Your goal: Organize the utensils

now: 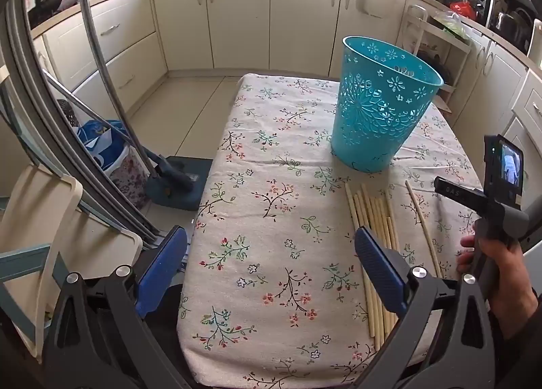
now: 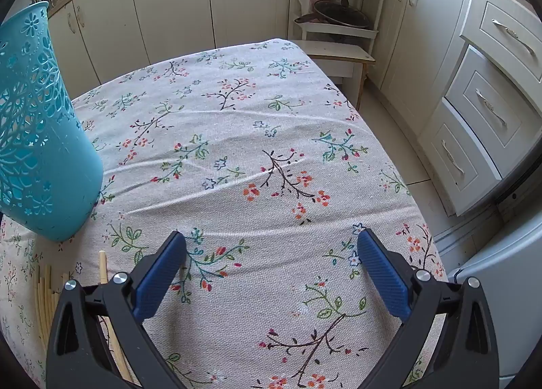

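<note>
From the left wrist view, my left gripper [image 1: 271, 263] hangs over the table [image 1: 237, 158] with its blue pads spread wide and nothing between them. The chopsticks [image 1: 372, 219] lie in a loose bundle toward the table's near right corner, just behind my right pad, with one stray chopstick [image 1: 421, 219] lying apart, closer to the right edge. The teal basket [image 1: 382, 108] stands upright beyond them, toward the far right. I judge the round sticks will roll if I nudge the bundle with a pad, and the stray could go off the right edge. The cloth is wrinkled, so a low pass could snag it and drag the basket.

From the right wrist view, my right gripper [image 2: 271, 270] is also spread apart and empty, above bare cloth. The chopsticks sit at the lower left, partly hidden under my left finger [image 2: 159, 277]. The basket looks light; bumping its wall while dropping sticks in could tip it.
</note>
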Demonstrator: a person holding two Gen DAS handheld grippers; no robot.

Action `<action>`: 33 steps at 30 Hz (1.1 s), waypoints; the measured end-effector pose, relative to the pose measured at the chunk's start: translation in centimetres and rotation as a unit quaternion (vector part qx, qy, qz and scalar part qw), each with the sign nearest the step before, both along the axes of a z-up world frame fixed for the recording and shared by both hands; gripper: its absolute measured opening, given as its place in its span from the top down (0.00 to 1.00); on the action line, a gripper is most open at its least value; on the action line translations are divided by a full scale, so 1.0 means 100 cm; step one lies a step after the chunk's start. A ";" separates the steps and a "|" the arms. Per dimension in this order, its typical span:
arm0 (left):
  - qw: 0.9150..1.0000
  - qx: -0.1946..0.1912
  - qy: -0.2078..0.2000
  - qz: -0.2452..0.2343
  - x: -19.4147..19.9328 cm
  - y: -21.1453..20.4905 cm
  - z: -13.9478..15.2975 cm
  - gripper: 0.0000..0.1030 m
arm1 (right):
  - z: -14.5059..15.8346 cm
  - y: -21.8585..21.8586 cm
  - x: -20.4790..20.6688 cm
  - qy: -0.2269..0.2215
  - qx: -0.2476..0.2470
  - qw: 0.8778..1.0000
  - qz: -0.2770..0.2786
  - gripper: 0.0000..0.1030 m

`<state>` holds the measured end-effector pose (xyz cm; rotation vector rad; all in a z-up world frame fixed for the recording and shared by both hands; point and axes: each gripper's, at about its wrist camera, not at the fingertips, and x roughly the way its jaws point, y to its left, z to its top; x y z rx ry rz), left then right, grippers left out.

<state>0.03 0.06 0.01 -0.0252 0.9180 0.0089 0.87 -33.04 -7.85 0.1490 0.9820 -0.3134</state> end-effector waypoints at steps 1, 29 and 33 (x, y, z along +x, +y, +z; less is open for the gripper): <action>1.000 -0.004 0.001 0.002 0.001 0.001 0.000 0.08 | 0.000 -0.001 0.000 -0.004 0.006 1.000 -0.002 0.07; 0.999 0.015 -0.040 0.007 -0.041 -0.003 0.042 0.08 | 0.106 0.073 -0.111 -0.098 0.035 0.990 0.098 0.07; 0.998 0.012 -0.054 0.004 -0.075 -0.008 0.063 0.08 | 0.161 0.086 -0.163 -0.146 0.044 0.982 0.113 0.07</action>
